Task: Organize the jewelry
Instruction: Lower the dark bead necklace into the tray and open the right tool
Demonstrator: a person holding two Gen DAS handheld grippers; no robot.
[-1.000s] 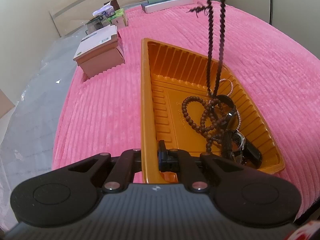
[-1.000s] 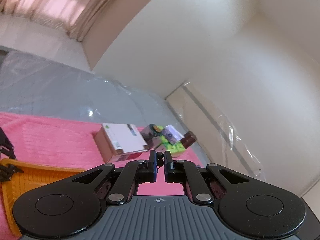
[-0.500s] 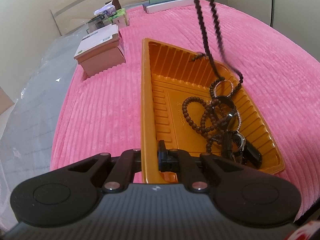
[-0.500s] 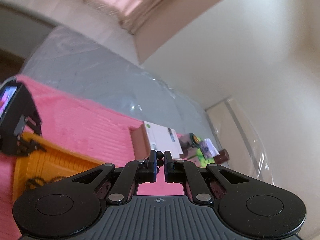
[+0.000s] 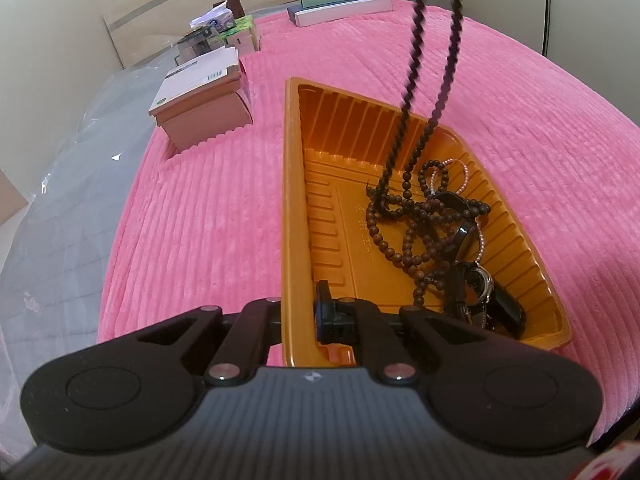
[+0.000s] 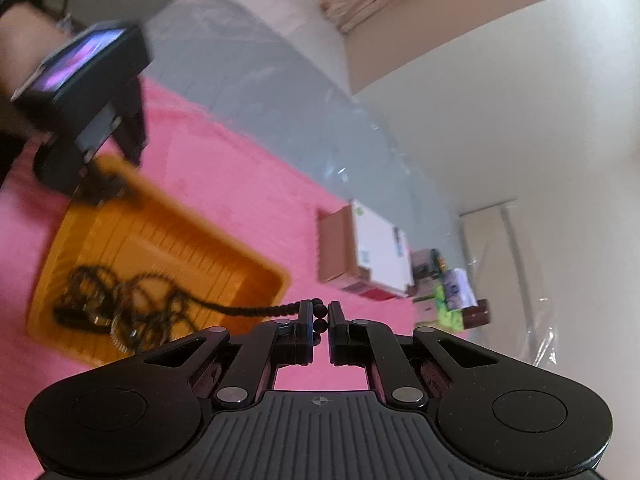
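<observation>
An orange tray (image 5: 296,160) lies on a pink ribbed blanket. My left gripper (image 5: 304,304) is shut on the tray's near wall, one finger inside and one outside. The tray holds a brown bead bracelet (image 5: 384,244), a black bangle (image 5: 460,232), a pink pearl bracelet (image 5: 466,176) and a watch (image 5: 476,284). A dark bead necklace (image 5: 412,60) hangs from above, its lower end lying on that pile. In the right wrist view my right gripper (image 6: 320,312) is shut on the necklace (image 6: 256,311), which trails left into the tray (image 6: 256,268). The left gripper (image 6: 92,184) shows at the tray's far corner.
A brown box with a white lid (image 5: 204,104) stands left of the tray, with small cartons (image 5: 224,32) behind it. Flat boxes (image 5: 340,6) lie at the blanket's far edge. Clear plastic sheeting (image 5: 60,200) covers the grey surface on the left.
My right gripper has come down and rolled, so the tray now fills its view. The necklace's lower end has sunk from above the tray onto the jewelry pile. The left gripper has stayed put.
</observation>
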